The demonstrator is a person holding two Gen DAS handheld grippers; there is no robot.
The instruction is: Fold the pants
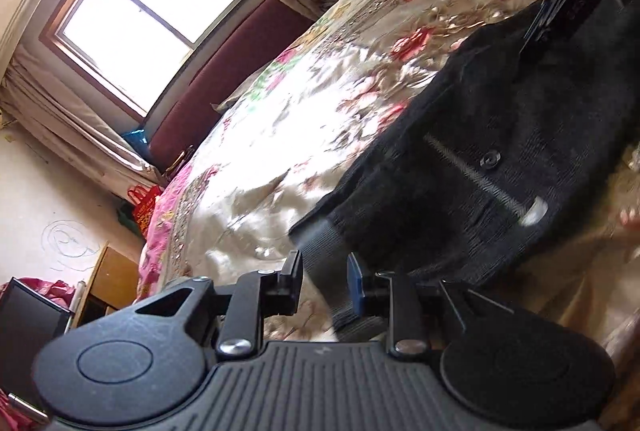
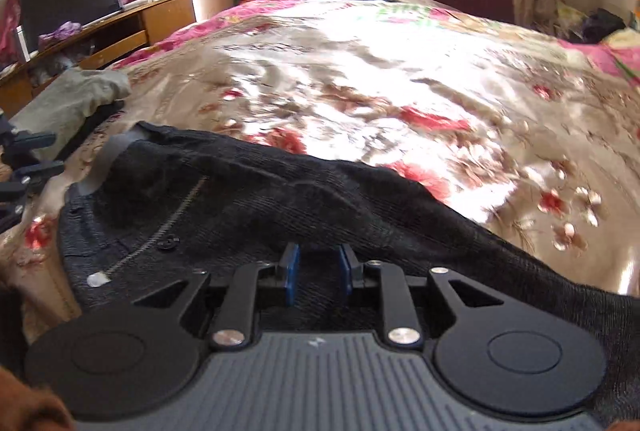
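Right fingers point(image 2: 289, 273) parted over pants point(image 2: 256, 191), left fingers point(image 1: 356, 283) straddling waistband

Left wrist view — low, tilted, close over bedspread point(image 1: 280, 135); right wrist view — close above pants point(image 2: 280, 191); both share pants, window.

Daylight is admitted through the window point(image 1: 148, 11), which is blown out white. Glare is thrown across the bedspread point(image 2: 360, 71). Motion blur is seen throughout; edges are bent by fisheye distortion.
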